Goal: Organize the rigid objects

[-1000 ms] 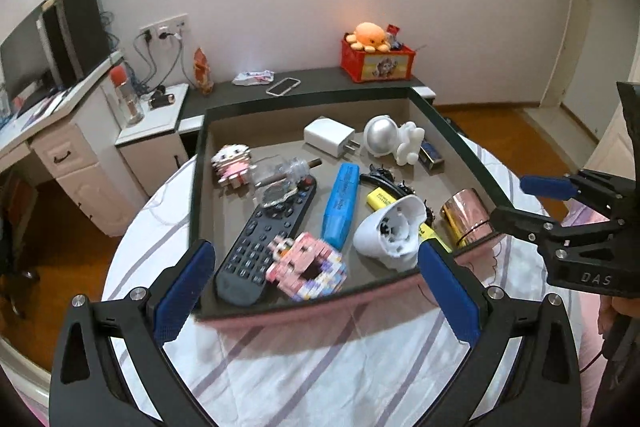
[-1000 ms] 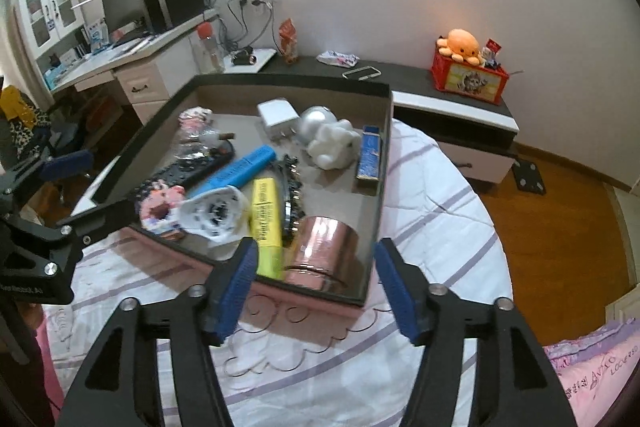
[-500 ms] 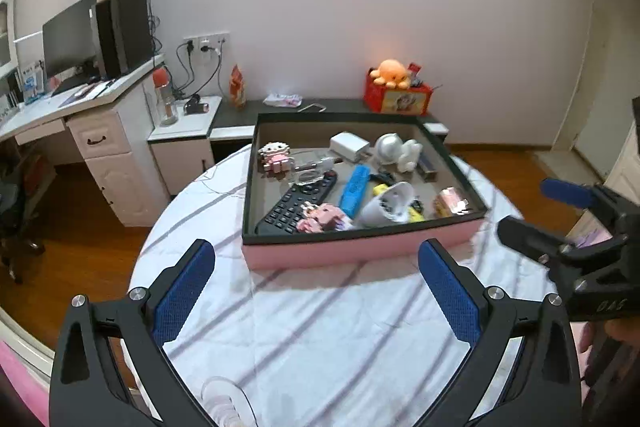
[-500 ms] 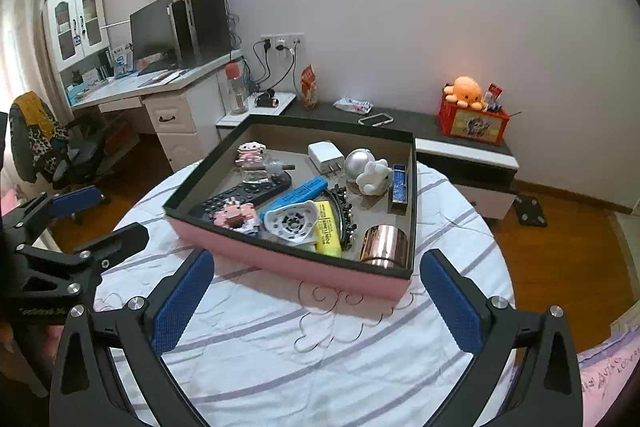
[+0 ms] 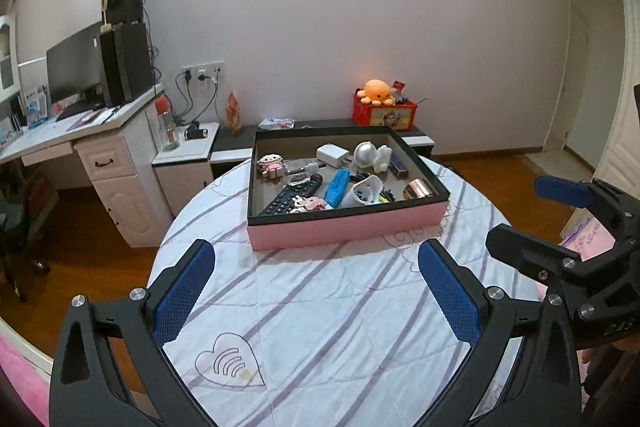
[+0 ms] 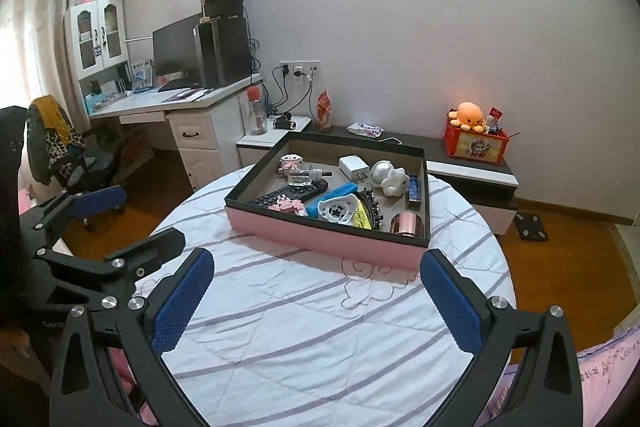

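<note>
While short of the pink box (image 6: 320,239), both tools, left tool (image 5: 316,291) and right tool (image 6: 318,297), spread wide, empty

An orange plush octopus (image 6: 471,115) sits on a red box (image 6: 476,145) atop a low dark cabinet (image 6: 472,163). A black monitor (image 6: 174,51) stands on a white desk (image 6: 188,131) by a wall.

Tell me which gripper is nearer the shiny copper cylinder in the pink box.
Right, by a small margin. The right gripper sits back over the striped cloth nearly in line with the copper cylinder at the box's near corner; the left gripper is equally far back but off to the cylinder's left.
</note>
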{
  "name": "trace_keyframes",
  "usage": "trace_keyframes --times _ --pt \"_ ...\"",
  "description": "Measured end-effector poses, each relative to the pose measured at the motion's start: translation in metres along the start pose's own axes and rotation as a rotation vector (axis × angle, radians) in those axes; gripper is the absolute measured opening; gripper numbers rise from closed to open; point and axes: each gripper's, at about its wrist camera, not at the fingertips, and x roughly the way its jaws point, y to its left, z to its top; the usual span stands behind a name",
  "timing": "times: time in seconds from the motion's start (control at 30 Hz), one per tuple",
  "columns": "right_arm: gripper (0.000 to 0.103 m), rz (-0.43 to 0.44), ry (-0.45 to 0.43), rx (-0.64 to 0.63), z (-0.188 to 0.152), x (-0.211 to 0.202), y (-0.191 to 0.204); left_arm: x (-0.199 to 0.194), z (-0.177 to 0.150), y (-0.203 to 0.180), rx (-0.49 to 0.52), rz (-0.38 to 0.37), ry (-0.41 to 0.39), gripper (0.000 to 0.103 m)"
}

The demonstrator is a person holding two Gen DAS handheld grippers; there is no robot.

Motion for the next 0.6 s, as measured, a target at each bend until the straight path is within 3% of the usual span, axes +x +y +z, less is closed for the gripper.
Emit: trace_keyframes --times 0.2,0.33,0.6 --pt "0.103 -0.084 -0.040 -0.003 -0.008 -0.026 0.005 -0.034 -0.006 -0.010 -0.001 0.054 -0.069 0.103" --pt "0.103 -0.081 -0.116 -0.005 -0.012 -0.053 0.012 -0.051 -0.012 -0.022 0.048 0.116 -0.113 0.103" --pt "0.103 -0.141 -0.195 -0.030 -0.014 -0.088 0.024 -0.092 -0.011 -0.027 0.073 0.115 -0.210 0.103"
